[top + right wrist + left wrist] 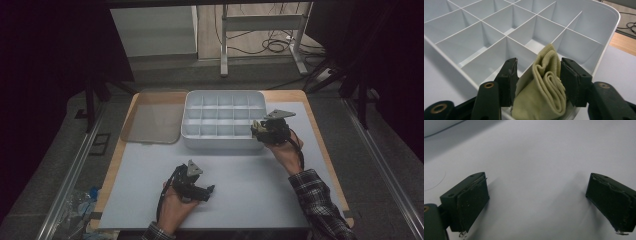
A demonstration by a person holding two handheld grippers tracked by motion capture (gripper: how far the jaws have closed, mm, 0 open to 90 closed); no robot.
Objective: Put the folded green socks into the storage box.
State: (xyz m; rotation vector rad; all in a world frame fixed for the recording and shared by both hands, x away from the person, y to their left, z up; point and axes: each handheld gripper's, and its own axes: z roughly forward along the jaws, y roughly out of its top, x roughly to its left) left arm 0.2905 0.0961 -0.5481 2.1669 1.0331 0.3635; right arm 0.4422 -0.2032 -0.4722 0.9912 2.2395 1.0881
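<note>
A white compartment tray stands at the middle back of the table. My right gripper is at its front right corner. In the right gripper view a folded yellowish cloth stands in a compartment at the tray's near edge, between the jaws of my right gripper. The jaws stand apart around it and the cloth looks slack, with a gap at the left pad. My left gripper lies low over the white mat near the front. Its jaws are wide open with nothing between them.
A translucent lid lies flat to the left of the tray. The tray's other compartments look bare. The white mat covers most of the wooden table. A desk frame and cables stand on the floor beyond.
</note>
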